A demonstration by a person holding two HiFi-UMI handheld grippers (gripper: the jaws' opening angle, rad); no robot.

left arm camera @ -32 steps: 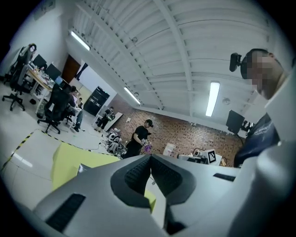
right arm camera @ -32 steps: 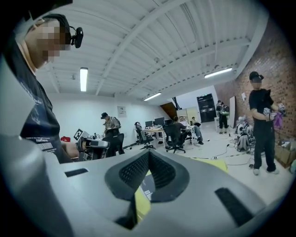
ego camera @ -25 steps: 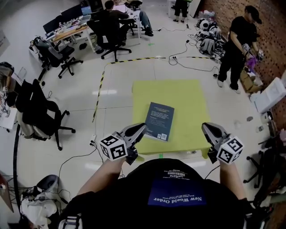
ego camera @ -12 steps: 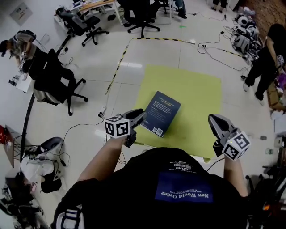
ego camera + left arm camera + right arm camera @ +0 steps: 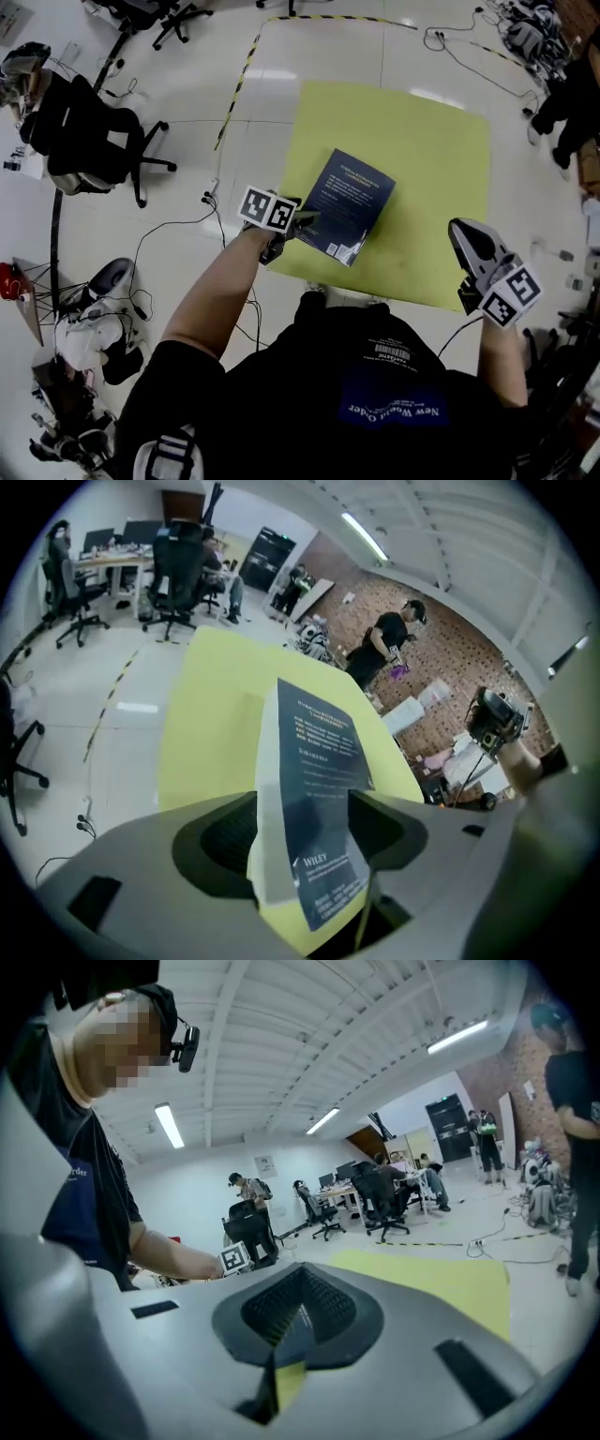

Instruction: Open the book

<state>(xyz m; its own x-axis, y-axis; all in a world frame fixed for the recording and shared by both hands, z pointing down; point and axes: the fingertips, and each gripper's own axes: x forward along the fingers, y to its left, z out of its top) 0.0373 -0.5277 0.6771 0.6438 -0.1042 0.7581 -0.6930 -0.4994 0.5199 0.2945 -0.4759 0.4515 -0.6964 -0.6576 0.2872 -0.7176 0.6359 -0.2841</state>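
Note:
A dark blue book [image 5: 349, 204] lies closed, back cover up, on a yellow mat [image 5: 441, 178] on the floor. My left gripper [image 5: 302, 221] hangs low at the book's near left corner. Its jaws have just been opening and stand wide apart. In the left gripper view the book [image 5: 323, 752] and its white page edge show between the jaws of the left gripper [image 5: 302, 803], with the pads clear of it. My right gripper [image 5: 472, 246] is shut and empty, held off the mat's right side, well apart from the book. In its own view the right gripper [image 5: 300, 1312] faces the mat [image 5: 441, 1283].
A black office chair [image 5: 89, 141] stands on the left. Cables [image 5: 216, 202] run along the floor by the mat's left edge. Yellow-black tape [image 5: 239, 80] marks the floor beyond. A person [image 5: 567, 103] stands at the far right. Bags [image 5: 94, 319] lie at the near left.
My left gripper has dropped to the book's near left corner, tipped downward, and its jaws have opened. The right gripper has shifted a little lower. The book has stayed in place.

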